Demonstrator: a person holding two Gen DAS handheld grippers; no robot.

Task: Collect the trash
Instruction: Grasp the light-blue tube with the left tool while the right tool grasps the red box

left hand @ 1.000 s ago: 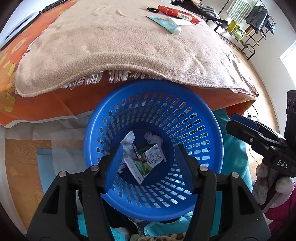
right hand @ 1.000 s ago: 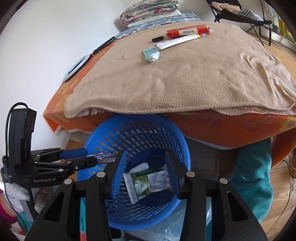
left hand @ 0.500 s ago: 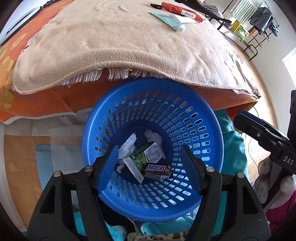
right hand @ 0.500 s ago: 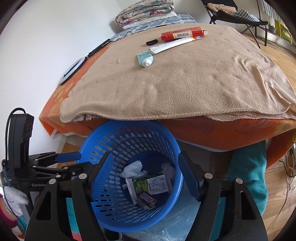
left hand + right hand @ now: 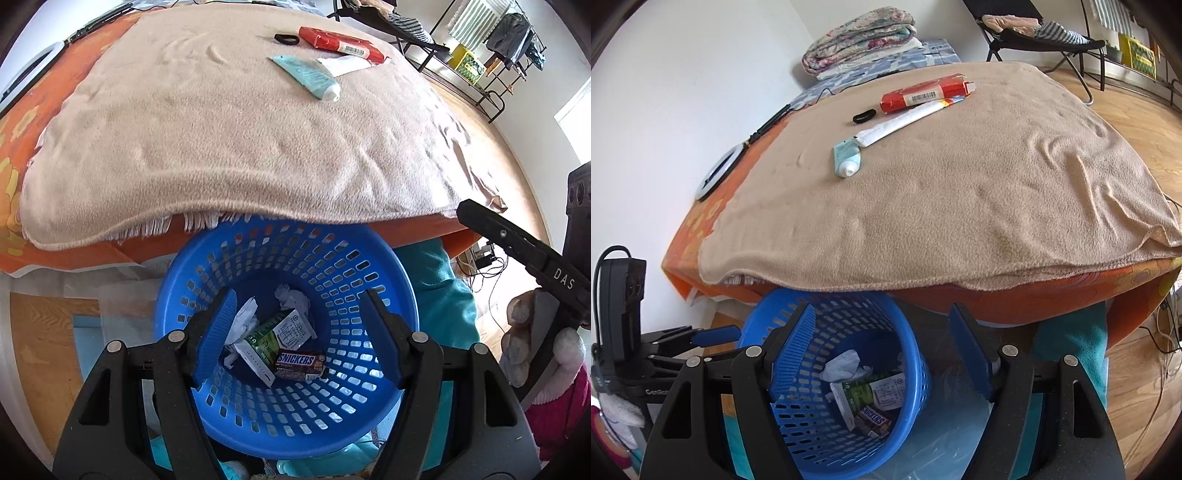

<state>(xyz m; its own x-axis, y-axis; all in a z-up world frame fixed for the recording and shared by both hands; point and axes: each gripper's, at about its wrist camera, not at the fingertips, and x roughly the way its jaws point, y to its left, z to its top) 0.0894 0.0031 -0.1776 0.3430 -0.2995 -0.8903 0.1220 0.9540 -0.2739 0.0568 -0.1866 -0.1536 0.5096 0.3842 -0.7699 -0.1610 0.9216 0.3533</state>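
A blue slotted basket [image 5: 391, 280] [image 5: 916, 369] stands on the floor against the bed. In it lie a green-and-white carton [image 5: 280, 334] [image 5: 871, 393], a Snickers bar [image 5: 301, 363] [image 5: 873, 419] and crumpled white paper [image 5: 243, 323] [image 5: 844, 365]. My left gripper [image 5: 299, 341] is open and empty above the basket. My right gripper [image 5: 881, 354] is open and empty, above the basket's right side. On the beige blanket [image 5: 229, 122] [image 5: 942, 192] lie a teal tube [image 5: 308, 75] [image 5: 846, 157], a white wrapper [image 5: 345, 64] [image 5: 901, 120], a red package [image 5: 341, 42] [image 5: 925, 94] and a black hair tie [image 5: 286, 38] [image 5: 864, 116].
The bed has an orange sheet [image 5: 1015, 301]. A teal cloth [image 5: 447, 295] hangs beside the basket. Folded quilts [image 5: 860, 40] and a ring light [image 5: 718, 171] sit at the bed's far side. A black chair [image 5: 1041, 37] and a clothes rack [image 5: 487, 55] stand on the wood floor.
The Snickers bar dropped from my right gripper into the basket and the jaws opened wide. Both grippers have risen and pulled back, so more of the bed shows.
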